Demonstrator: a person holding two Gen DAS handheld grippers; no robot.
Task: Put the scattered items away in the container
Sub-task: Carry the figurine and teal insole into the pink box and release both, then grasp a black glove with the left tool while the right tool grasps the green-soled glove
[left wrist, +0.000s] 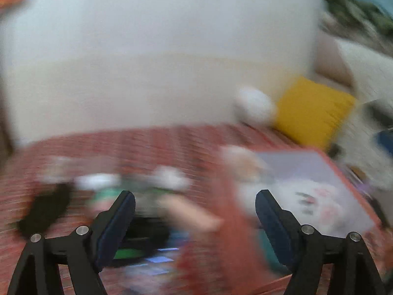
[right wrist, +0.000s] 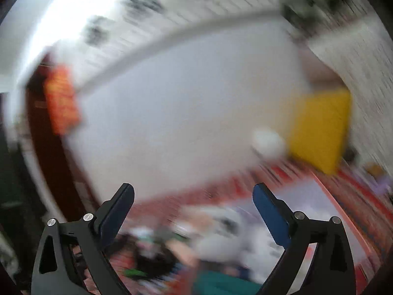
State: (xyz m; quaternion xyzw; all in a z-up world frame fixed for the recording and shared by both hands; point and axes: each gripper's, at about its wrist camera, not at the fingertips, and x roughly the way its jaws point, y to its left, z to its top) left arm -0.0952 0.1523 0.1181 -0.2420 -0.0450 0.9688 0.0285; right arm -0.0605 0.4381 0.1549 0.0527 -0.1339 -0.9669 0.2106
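Note:
Both views are heavily motion-blurred. My left gripper (left wrist: 195, 196) is open over a red patterned cloth (left wrist: 152, 145), nothing between its fingers. Below it lie several scattered items, too smeared to name: a dark shape (left wrist: 44, 209), white blobs (left wrist: 98, 180), something green (left wrist: 127, 253). A flat orange-rimmed container (left wrist: 316, 191) with a pale inside sits to the right. My right gripper (right wrist: 194, 194) is open and empty, pointing at a white wall (right wrist: 184, 103), with the container (right wrist: 319, 211) and blurred items (right wrist: 152, 258) low in its view.
A yellow cushion (left wrist: 314, 111) and a white ball (left wrist: 254, 105) rest at the far right against the wall. White knitted fabric (left wrist: 368, 78) lies beyond them. An orange hanging (right wrist: 61, 103) is on a dark door at the left.

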